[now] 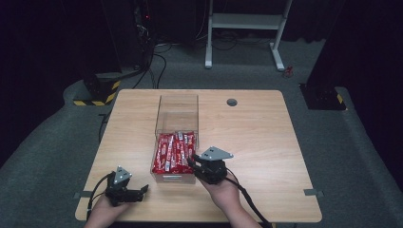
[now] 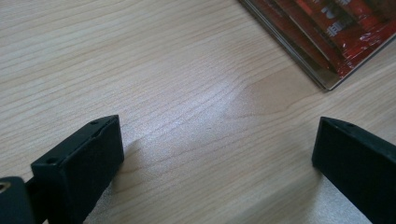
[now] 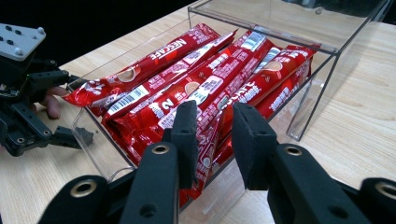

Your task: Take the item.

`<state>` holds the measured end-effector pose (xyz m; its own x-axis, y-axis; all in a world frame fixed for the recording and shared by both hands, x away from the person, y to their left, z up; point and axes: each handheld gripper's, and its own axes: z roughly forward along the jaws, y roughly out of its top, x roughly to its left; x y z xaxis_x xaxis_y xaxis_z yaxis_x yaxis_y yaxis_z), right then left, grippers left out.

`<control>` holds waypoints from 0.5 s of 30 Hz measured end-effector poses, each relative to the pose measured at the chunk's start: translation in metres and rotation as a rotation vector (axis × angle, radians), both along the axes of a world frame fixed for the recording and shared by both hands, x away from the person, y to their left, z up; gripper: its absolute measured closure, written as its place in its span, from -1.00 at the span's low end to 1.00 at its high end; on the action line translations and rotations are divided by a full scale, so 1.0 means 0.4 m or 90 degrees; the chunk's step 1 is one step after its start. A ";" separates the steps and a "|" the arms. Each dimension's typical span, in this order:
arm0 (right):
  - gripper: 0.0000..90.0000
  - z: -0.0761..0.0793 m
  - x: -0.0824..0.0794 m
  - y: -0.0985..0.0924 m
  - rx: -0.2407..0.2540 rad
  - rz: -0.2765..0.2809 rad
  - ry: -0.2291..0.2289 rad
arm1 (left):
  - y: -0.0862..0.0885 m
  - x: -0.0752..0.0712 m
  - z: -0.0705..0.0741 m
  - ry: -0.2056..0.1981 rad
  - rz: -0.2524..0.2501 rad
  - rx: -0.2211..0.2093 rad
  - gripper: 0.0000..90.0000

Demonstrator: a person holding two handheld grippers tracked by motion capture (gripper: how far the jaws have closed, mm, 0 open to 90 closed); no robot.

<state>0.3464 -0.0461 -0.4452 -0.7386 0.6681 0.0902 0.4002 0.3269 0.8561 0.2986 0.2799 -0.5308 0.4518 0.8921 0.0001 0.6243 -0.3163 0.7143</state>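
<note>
Our right hand-held gripper (image 3: 212, 126) reaches from the near right into the clear box (image 1: 177, 111), its jaws pinched on one red coffee stick (image 3: 211, 135). Our left hand-held gripper (image 1: 138, 192) rests low on the desk (image 1: 266, 142), jaws wide apart, holding nothing.

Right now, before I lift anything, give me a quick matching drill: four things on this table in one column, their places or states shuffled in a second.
1. left gripper
2. right gripper
3. red sachets
4. cable hole

A. packed in the near half of the clear box
B. jaws wide apart over bare wood
C. in the tabletop at the far edge, right of the box
D. jaws narrow, straddling one sachet's edge

Pairs: 1-B, 2-D, 3-A, 4-C
</note>
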 end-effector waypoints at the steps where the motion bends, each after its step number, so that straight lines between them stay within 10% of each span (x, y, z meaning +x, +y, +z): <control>1: 0.65 -0.001 -0.001 0.001 -0.002 -0.001 0.003 | 0.000 0.000 0.000 0.000 0.000 0.000 -0.95; 15: 0.93 -0.007 -0.002 0.010 -0.010 -0.007 0.004 | 0.000 0.000 0.000 0.000 0.000 0.000 -0.95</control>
<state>0.3458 -0.0421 -0.4480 -0.7305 0.6777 0.0845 0.4097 0.3360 0.8481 0.2985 0.2799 -0.5308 0.4519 0.8921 0.0001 0.6242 -0.3162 0.7144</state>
